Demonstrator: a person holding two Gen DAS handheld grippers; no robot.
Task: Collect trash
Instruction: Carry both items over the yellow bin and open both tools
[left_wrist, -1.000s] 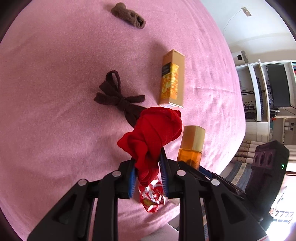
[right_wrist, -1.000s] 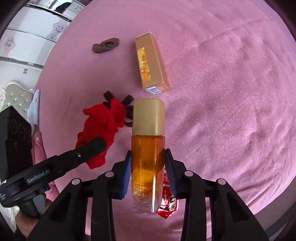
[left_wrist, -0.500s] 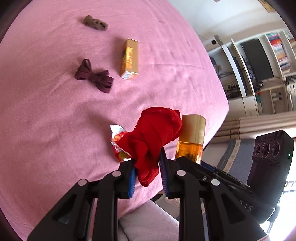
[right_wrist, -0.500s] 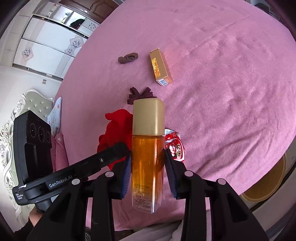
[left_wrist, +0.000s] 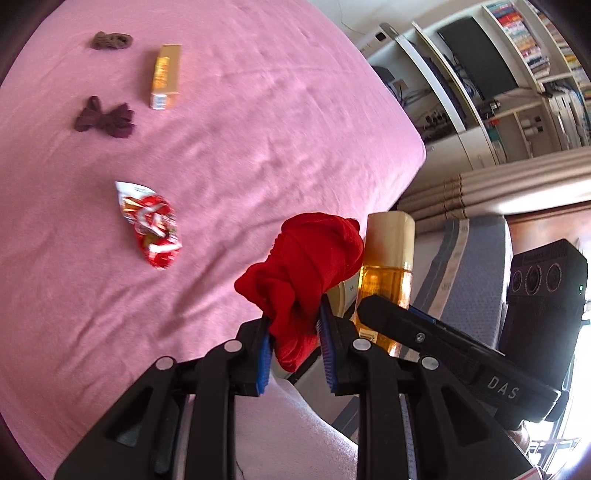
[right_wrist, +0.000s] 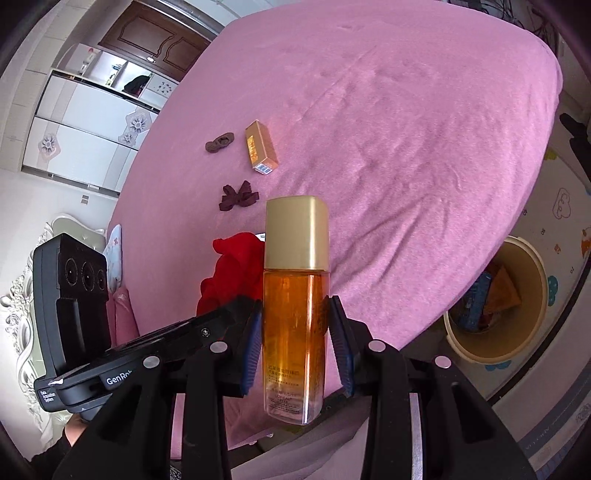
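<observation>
Two grippers, both loaded, above the pink bed's edge.
Left gripper (left_wrist: 293, 345) pinches a crumpled red cloth (left_wrist: 303, 273); right gripper (right_wrist: 295, 341) clamps an amber gold-capped bottle (right_wrist: 295, 306). Red-white wrapper (left_wrist: 153, 225) lies on the bedspread (left_wrist: 258, 110), beige bin (right_wrist: 517, 306) probably holding trash.

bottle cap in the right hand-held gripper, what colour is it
Gold, a matte pale gold cap over amber liquid; clearest in the right wrist view.

A pink bed (left_wrist: 258, 110) carries two dark hair bows (left_wrist: 105, 119) (left_wrist: 112, 40); white wardrobes (right_wrist: 85, 122) stand beyond its far edge.
</observation>
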